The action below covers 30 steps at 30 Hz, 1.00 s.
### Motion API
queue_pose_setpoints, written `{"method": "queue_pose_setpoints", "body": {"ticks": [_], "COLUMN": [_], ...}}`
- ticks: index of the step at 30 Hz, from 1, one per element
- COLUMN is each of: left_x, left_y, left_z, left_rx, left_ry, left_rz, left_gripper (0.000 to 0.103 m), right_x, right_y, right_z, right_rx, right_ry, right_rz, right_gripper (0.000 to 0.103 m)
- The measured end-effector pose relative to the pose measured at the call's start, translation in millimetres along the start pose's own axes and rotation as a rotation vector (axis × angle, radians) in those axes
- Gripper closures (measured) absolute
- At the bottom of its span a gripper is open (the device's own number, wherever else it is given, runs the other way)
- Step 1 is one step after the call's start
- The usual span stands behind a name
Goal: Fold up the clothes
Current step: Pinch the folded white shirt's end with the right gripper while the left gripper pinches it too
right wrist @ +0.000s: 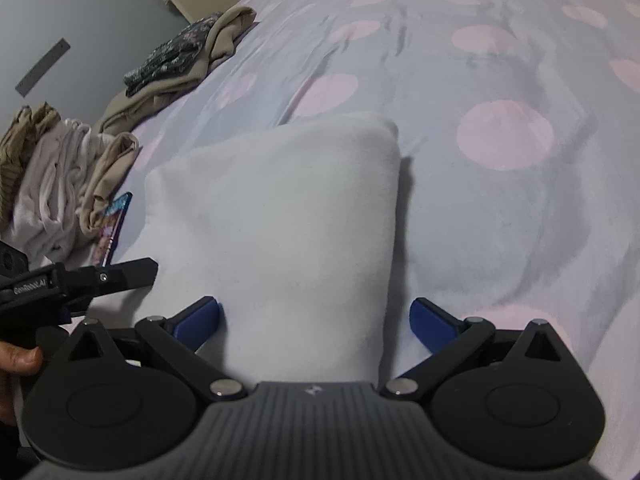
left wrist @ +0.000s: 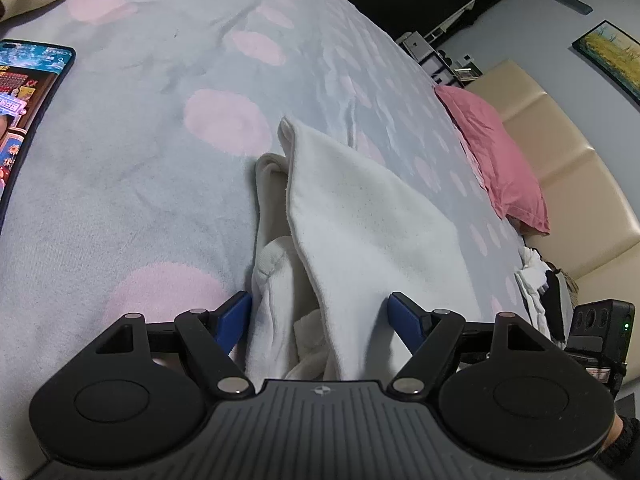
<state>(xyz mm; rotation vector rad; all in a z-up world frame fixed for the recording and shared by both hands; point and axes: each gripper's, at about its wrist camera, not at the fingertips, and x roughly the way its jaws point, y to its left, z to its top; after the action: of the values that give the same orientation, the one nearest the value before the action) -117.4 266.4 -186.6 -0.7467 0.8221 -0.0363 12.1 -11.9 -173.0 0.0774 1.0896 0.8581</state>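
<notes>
Straddling white garment [left wrist: 360, 216] | left tool [left wrist: 320, 316] wide | right tool [right wrist: 316, 316] wide

Dim, cool indoor light falls evenly on the bed cover [left wrist: 160, 168] in both fisheye views. The white garment [right wrist: 288, 208] casts a soft shadow to its right. Edges bend strongly and corners go black. The right wrist view looks slightly blurred.
</notes>
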Motion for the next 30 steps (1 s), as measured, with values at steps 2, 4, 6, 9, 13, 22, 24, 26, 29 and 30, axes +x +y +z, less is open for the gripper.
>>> {"method": "queue_pose_setpoints", "body": {"ticks": [2, 4, 6, 9, 13, 22, 24, 26, 29, 30], "left_x": [1, 1, 2, 2, 2, 2, 2, 1, 1, 0], "left_y": [-3, -5, -5, -6, -7, -13, -15, -14, -13, -13], "left_z": [-1, -1, 0, 1, 1, -1, -2, 0, 2, 3], "left_rx": [0.016, 0.021, 0.015, 0.019, 0.031, 0.057, 0.064, 0.056, 0.045, 0.043], "left_ry": [-0.005, -0.005, -0.001, 0.008, 0.017, 0.019, 0.019, 0.03, 0.049, 0.053], "left_rz": [0.011, 0.017, 0.019, 0.027, 0.035, 0.068, 0.074, 0.069, 0.056, 0.051], "left_gripper": [0.029, 0.029, 0.028, 0.028, 0.028, 0.027, 0.027, 0.028, 0.037, 0.041], "right_x": [1, 2, 3, 2, 3, 4, 5, 6, 5, 5], "right_y": [0, -1, -1, -2, -2, 1, 2, 1, 1, 1], "right_z": [1, 2, 3, 0, -2, -2, -2, -1, 1, 2], "right_rx": [-0.009, -0.011, -0.016, -0.025, -0.028, -0.028, -0.032, -0.028, -0.027, -0.029], "right_ry": [0.002, 0.002, 0.001, -0.009, -0.021, -0.043, -0.039, -0.035, -0.026, -0.021], "right_rz": [-0.002, 0.002, 0.006, 0.014, 0.02, 0.007, 0.005, 0.006, 0.026, 0.041], "right_gripper": [0.0, 0.0, 0.0, 0.0, 0.0, 0.0, 0.0, 0.0, 0.001, 0.001]}}
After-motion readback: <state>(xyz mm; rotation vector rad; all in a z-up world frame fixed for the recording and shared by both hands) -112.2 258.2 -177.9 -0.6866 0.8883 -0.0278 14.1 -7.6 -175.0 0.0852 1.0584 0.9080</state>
